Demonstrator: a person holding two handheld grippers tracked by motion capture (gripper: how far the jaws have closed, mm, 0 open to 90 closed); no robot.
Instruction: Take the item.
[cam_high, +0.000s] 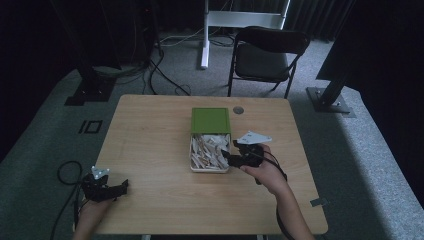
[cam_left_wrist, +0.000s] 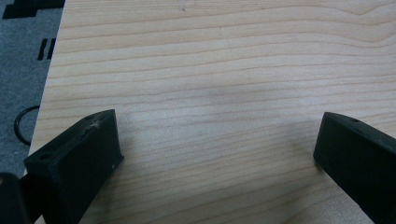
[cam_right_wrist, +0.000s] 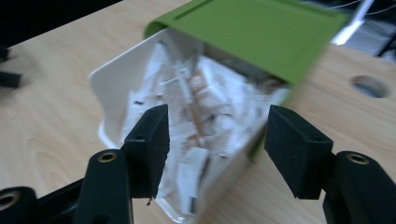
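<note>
The white box (cam_high: 209, 167) of paper packets (cam_right_wrist: 201, 100) sits mid-table, its green lid (cam_high: 210, 120) slid half back, and the right gripper (cam_right_wrist: 212, 149) straddles its near rim with jaws apart (packets look light, limp, best pinched mid-length), while the left gripper (cam_left_wrist: 217, 154), well left of the box, gapes empty.

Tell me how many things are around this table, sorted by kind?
Hand-held grippers: 2 (left gripper, right gripper)
White box with green lid: 1
Heap of paper packets, too jumbled to count: 1
Folding chair: 1
Table: 1
Total: 6
</note>
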